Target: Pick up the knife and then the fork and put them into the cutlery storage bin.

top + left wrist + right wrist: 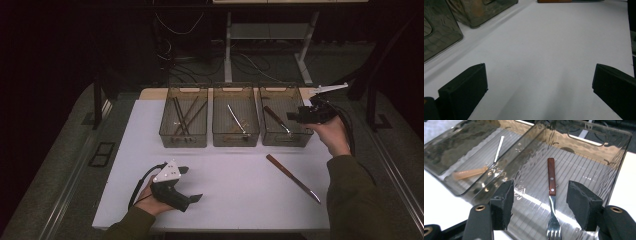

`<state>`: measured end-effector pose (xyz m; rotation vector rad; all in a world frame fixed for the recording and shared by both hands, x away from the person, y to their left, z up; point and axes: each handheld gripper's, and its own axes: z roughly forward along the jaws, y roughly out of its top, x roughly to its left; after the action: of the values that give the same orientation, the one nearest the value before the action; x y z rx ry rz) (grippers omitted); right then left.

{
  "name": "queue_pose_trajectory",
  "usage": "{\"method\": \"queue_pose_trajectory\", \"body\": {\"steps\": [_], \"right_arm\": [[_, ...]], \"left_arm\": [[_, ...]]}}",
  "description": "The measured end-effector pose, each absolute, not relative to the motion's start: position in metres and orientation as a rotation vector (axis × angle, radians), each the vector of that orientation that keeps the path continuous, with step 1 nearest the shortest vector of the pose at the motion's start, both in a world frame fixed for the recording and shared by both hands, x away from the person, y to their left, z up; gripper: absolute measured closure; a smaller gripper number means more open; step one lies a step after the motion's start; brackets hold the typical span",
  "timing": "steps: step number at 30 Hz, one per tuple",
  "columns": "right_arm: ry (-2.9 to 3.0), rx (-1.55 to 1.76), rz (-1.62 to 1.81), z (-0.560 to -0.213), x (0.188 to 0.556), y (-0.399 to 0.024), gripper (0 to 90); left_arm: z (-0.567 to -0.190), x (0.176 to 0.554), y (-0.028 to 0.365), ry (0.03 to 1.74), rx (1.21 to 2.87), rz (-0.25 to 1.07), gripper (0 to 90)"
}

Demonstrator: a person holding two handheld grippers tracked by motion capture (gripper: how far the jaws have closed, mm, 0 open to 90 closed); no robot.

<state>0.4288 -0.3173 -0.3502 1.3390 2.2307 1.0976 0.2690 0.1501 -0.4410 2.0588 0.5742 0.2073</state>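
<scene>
Black pads of the right tool [540, 205] stand apart, empty, above the fork [552, 202] lying flat in the bin [614, 167] beneath. Light, rigid, slick steel: I would take its wooden handle crosswise. Left tool [190, 184] rests open on the table [235, 185].

Fork [552, 195]: glossy wood handle, shiny metal tines. Bin [599, 167]: clear ribbed plastic. Table [549, 50]: matt white.

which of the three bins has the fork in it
The right-hand bin, next to the right gripper. A wooden-handled fork lies flat on its ribbed floor, tines toward the gripper. The middle bin holds a pale-handled utensil; the left bin holds dark sticks.
</scene>
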Motion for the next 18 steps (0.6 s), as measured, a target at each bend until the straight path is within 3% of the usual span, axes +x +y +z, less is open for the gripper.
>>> {"method": "queue_pose_trajectory", "body": {"steps": [18], "right_arm": [[2.266, 1.235, 1.174, -0.354, 0.359, -0.315, 29.8]], "left_arm": [[-0.441, 0.269, 0.151, 0.581, 2.061, 0.208, 0.0]]}}
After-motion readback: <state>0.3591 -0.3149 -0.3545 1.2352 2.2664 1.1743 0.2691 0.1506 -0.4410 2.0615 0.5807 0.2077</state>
